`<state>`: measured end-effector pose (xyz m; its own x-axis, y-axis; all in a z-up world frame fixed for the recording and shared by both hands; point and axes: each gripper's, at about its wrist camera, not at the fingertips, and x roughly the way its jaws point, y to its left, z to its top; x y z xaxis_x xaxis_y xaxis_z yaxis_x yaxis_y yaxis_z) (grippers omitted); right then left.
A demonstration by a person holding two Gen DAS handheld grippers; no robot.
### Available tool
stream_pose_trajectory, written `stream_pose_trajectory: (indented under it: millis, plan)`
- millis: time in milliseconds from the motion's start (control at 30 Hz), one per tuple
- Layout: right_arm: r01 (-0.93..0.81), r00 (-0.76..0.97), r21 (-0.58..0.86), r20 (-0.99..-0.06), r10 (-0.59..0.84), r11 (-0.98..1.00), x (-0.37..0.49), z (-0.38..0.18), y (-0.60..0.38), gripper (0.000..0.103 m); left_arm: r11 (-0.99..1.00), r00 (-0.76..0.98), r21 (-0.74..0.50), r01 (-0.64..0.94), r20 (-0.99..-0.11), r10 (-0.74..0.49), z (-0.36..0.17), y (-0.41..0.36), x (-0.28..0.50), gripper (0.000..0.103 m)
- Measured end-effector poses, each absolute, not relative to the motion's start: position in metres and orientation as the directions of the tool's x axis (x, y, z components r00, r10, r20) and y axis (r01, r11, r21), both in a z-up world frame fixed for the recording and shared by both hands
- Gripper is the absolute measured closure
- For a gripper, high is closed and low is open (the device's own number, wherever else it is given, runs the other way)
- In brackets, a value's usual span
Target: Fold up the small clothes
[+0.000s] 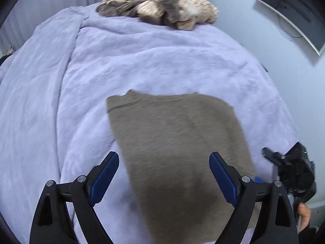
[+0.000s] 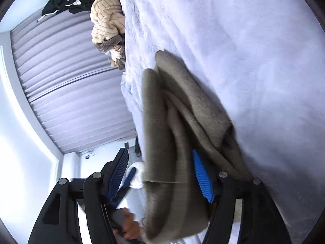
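A grey-brown knit garment (image 1: pixel 174 142) lies folded flat on the lilac blanket (image 1: pixel 101 65). My left gripper (image 1: pixel 164 156) hovers over its near half, open, with both blue pads clear of the cloth. In the right wrist view, which is rolled sideways, the garment's layered edge (image 2: pixel 182 111) sits between the spread fingers of my right gripper (image 2: pixel 159 156). The cloth rests against one blue pad (image 2: pixel 203 177) while the other pad stands apart, so this gripper is open. The right gripper's black body (image 1: pixel 292 168) shows at the garment's right edge.
A heap of beige and brown striped clothes (image 1: pixel 162 10) lies at the far end of the bed. A white shelf with a dark screen (image 1: pixel 294 16) hangs on the right wall. Pleated curtains (image 2: pixel 71 81) stand behind the bed. A hand (image 2: pixel 128 227) shows low down.
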<state>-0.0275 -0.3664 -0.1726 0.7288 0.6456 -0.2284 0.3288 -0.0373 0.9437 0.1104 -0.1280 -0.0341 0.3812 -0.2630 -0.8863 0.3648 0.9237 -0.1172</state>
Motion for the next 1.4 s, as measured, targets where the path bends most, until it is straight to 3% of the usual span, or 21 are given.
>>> stream_pose_trajectory:
  millis: [100, 167, 200, 233, 267, 300, 433, 633, 733, 900, 1100, 1300, 1367, 1400]
  plan:
    - [0.345, 0.650, 0.937, -0.284, 0.705, 0.059, -0.004, -0.168, -0.362, 0.033, 0.955, 0.358, -0.081, 0.284, -0.915, -0.184, -0.060, -0.103, 0.114, 0.012]
    - [0.349, 0.581, 0.917, -0.373, 0.724, 0.193, 0.016, -0.150, -0.358, 0.033, 0.967, 0.333, -0.068, 0.247, -0.931, -0.150, -0.077, -0.092, 0.114, 0.012]
    - [0.341, 0.544, 0.897, -0.433, 0.719, 0.282, 0.025, -0.139, -0.355, 0.040, 0.969, 0.324, -0.068, 0.237, -0.935, -0.145, -0.083, -0.089, 0.113, 0.012]
    - [0.329, 0.517, 0.876, -0.480, 0.709, 0.354, 0.033, -0.133, -0.350, 0.077, 0.971, 0.314, -0.073, 0.226, -0.939, -0.143, -0.088, -0.085, 0.112, 0.012]
    - [0.309, 0.469, 0.824, -0.566, 0.678, 0.474, 0.042, -0.122, -0.342, 0.088, 0.973, 0.311, -0.080, 0.215, -0.939, -0.146, -0.091, -0.084, 0.110, 0.012]
    - [0.283, 0.455, 0.782, -0.619, 0.641, 0.555, 0.051, -0.109, -0.337, 0.088, 0.973, 0.314, -0.086, 0.213, -0.937, -0.151, -0.091, -0.085, 0.108, 0.012]
    - [0.138, 0.550, 0.717, -0.629, 0.550, 0.683, 0.045, -0.057, -0.331, 0.089, 0.958, 0.345, -0.071, 0.278, -0.923, -0.169, -0.086, -0.104, 0.103, 0.012]
    - [0.354, 0.480, 0.682, -0.720, 0.501, 0.641, 0.036, -0.117, -0.360, 0.090, 0.932, 0.332, -0.039, 0.360, -0.929, -0.166, -0.103, -0.133, 0.101, 0.012]
    - [0.381, 0.507, 0.726, -0.682, 0.528, 0.573, 0.035, -0.132, -0.368, 0.089, 0.942, 0.308, -0.086, 0.326, -0.932, -0.191, -0.106, -0.126, 0.104, 0.011]
    - [0.372, 0.468, 0.627, -0.763, 0.445, 0.685, 0.031, -0.104, -0.363, 0.081, 0.939, 0.307, -0.061, 0.338, -0.936, -0.171, -0.093, -0.120, 0.100, 0.011]
    - [0.295, 0.525, 0.699, -0.689, 0.500, 0.652, -0.008, -0.067, -0.360, 0.080, 0.939, 0.283, -0.090, 0.331, -0.940, -0.191, -0.086, -0.107, 0.081, 0.011]
    - [0.192, 0.465, 0.554, -0.778, 0.422, 0.810, -0.023, -0.044, -0.322, 0.080, 0.945, 0.251, -0.107, 0.310, -0.949, -0.190, -0.103, -0.102, 0.054, 0.011]
    - [0.211, 0.426, 0.454, -0.840, 0.336, 0.866, -0.024, -0.048, -0.316, 0.065, 0.948, 0.239, -0.125, 0.292, -0.950, -0.199, -0.108, -0.099, 0.049, 0.011]
    - [0.226, 0.407, 0.426, -0.859, 0.312, 0.876, -0.026, -0.054, -0.316, 0.048, 0.949, 0.227, -0.135, 0.284, -0.952, -0.204, -0.109, -0.098, 0.047, 0.011]
